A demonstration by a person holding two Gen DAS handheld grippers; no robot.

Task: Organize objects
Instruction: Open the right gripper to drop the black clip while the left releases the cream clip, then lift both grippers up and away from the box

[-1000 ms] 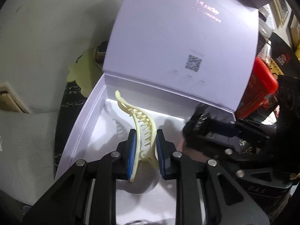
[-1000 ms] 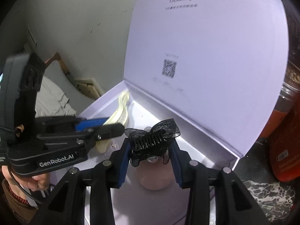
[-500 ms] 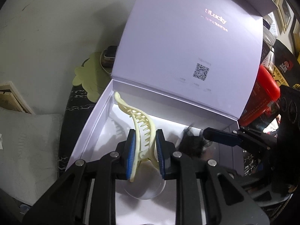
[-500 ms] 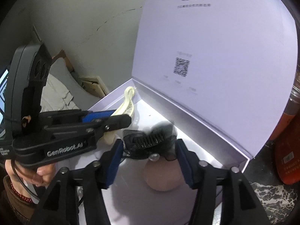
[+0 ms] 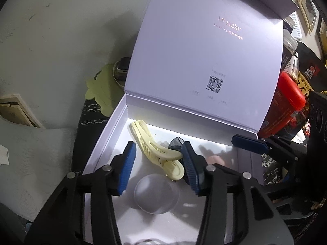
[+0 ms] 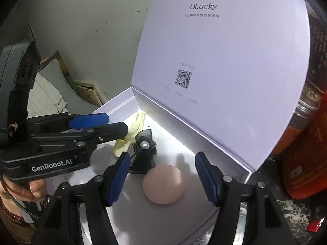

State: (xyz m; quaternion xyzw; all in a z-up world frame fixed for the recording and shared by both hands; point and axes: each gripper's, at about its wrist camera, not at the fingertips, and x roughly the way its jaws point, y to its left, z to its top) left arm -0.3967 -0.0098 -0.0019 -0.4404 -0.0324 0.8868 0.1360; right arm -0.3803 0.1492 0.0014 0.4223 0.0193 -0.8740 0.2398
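The left hand-held gripper (image 5: 158, 159) has just been opening its jaws, and the cream claw hair clip (image 5: 157, 153) now lies released on the floor of the white gift box (image 5: 102, 143), slanting across the gap between the blue pads (image 5: 127, 165); the clip's handle end sits just beside the right-side pad, and whether it touches that pad cannot be told. The right hand-held gripper (image 6: 163, 175) has likewise been opening, and its jaws stand wide with nothing pressed between them: the black bow hair clip (image 6: 144, 153) rests on the box floor just ahead of its left pad, touching or nearly touching the cream clip beyond it. Directly under the right hand-held gripper's gap lies a pink round pad (image 6: 163, 183); under the left one lies a clear dome-shaped disc (image 5: 156, 196). Both clips are therefore inside the box, towards its back wall below the raised lid (image 6: 224, 51). The step in hand looks like letting go and withdrawing, so the sensible way is to lift each hand-held gripper straight back along its own line with jaws kept wide, the left one first easing away from the cream clip's handle so the pad does not drag it. The two tools are close together, so pulling them out one after the other should avoid a knock. The lid stands just ahead; backing away rather than upward-forward keeps it from being tipped. Jars and a red container (image 5: 286, 106) crowd the surface to the right.
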